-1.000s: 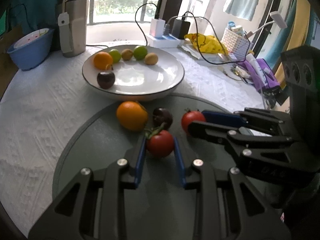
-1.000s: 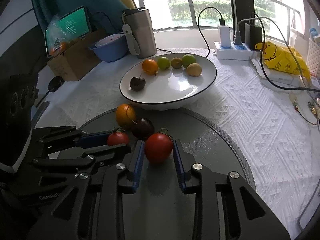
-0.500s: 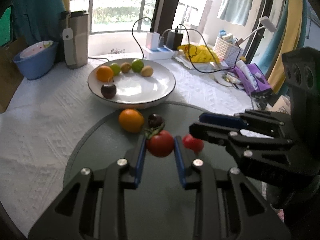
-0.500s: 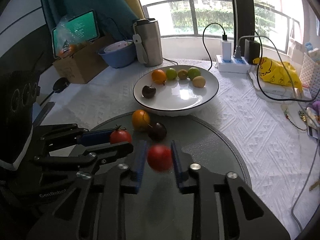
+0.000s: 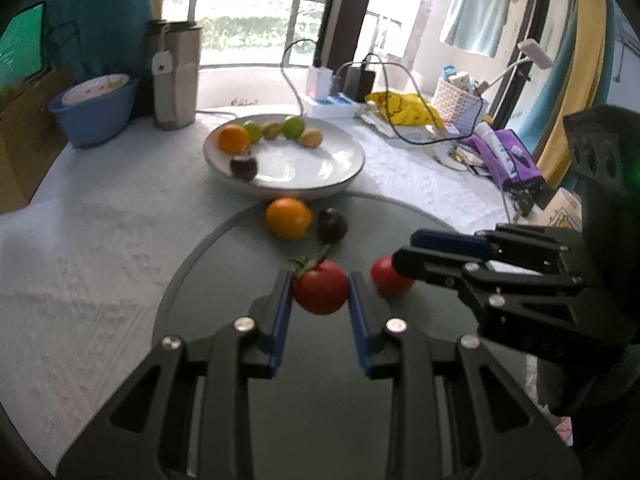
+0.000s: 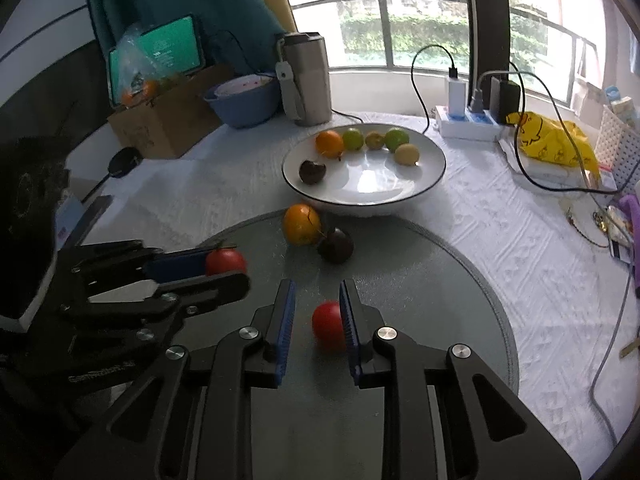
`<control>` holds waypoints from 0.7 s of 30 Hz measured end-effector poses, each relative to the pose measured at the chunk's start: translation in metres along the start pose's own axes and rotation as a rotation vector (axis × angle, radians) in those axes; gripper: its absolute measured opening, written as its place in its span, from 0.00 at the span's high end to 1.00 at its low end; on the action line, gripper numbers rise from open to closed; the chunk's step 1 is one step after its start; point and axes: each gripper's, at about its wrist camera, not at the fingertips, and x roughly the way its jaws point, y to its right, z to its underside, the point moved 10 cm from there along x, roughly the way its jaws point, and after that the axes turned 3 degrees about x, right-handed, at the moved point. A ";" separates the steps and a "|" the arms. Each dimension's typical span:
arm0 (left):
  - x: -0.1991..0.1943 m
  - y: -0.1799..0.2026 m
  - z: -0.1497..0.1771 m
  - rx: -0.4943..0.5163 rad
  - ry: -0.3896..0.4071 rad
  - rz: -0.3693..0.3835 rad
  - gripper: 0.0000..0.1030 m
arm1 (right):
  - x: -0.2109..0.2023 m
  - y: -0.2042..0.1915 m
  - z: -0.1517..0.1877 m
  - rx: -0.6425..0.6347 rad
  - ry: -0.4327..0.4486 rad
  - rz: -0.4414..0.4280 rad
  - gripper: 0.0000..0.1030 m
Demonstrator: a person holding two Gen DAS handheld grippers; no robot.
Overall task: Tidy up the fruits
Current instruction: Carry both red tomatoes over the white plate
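Blue pads on the fingers of the left gripper press both sides of the stem tomato. The fingers are narrow and hold it tight. The grip is on the round middle, so the fruit does not slip, and the green stem pokes out at 11 o'clock, out of the way of the pads.

The right gripper has its fingers a bit wider than the smooth tomato. This tomato touches only the pad at 3 o'clock, and there is a gap on the other side. I think it is loose and not gripped, and it seems to be down on the grey mat. The fingers need to close more, or go lower, before it can be lifted.

At 12 o'clock from both grippers, an orange and a dark plum wait side by side on the mat, just in front of the white plate. The plate sits on the tabletop and has a row of small fruits along its far side. Its middle is bare, so I think the tomatoes go there next. The two grippers are close together, so they could bump on the way.
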 end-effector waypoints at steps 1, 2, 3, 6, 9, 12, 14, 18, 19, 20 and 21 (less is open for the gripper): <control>-0.001 -0.003 0.001 -0.003 -0.001 -0.004 0.72 | 0.003 0.001 0.001 0.004 -0.008 0.007 0.76; -0.002 -0.006 0.002 -0.005 -0.001 -0.008 0.72 | 0.005 0.003 0.004 0.009 -0.015 0.017 0.76; -0.002 -0.007 0.003 -0.006 0.000 -0.010 0.72 | 0.007 0.006 0.006 0.016 -0.022 0.031 0.75; -0.004 -0.012 0.003 -0.008 0.003 -0.016 0.72 | 0.008 0.013 0.009 0.031 -0.026 0.048 0.72; -0.002 -0.012 0.003 -0.009 0.003 -0.013 0.72 | 0.010 0.019 0.011 0.042 -0.029 0.065 0.70; 0.000 -0.010 0.002 -0.003 0.002 -0.005 0.72 | 0.012 0.023 0.011 0.051 -0.030 0.073 0.69; 0.000 -0.008 0.001 0.001 0.002 -0.005 0.72 | 0.014 0.024 0.009 0.052 -0.026 0.073 0.68; 0.002 -0.010 -0.001 0.000 0.001 -0.009 0.72 | 0.019 0.024 0.006 0.045 -0.033 0.067 0.67; 0.003 -0.010 -0.001 -0.001 0.001 -0.011 0.72 | 0.020 0.024 0.005 0.043 -0.032 0.070 0.67; 0.003 -0.011 -0.002 -0.002 0.002 -0.012 0.72 | 0.022 0.025 0.005 0.041 -0.034 0.072 0.67; 0.003 -0.011 -0.003 -0.002 0.002 -0.013 0.72 | 0.023 0.027 0.004 0.043 -0.037 0.072 0.67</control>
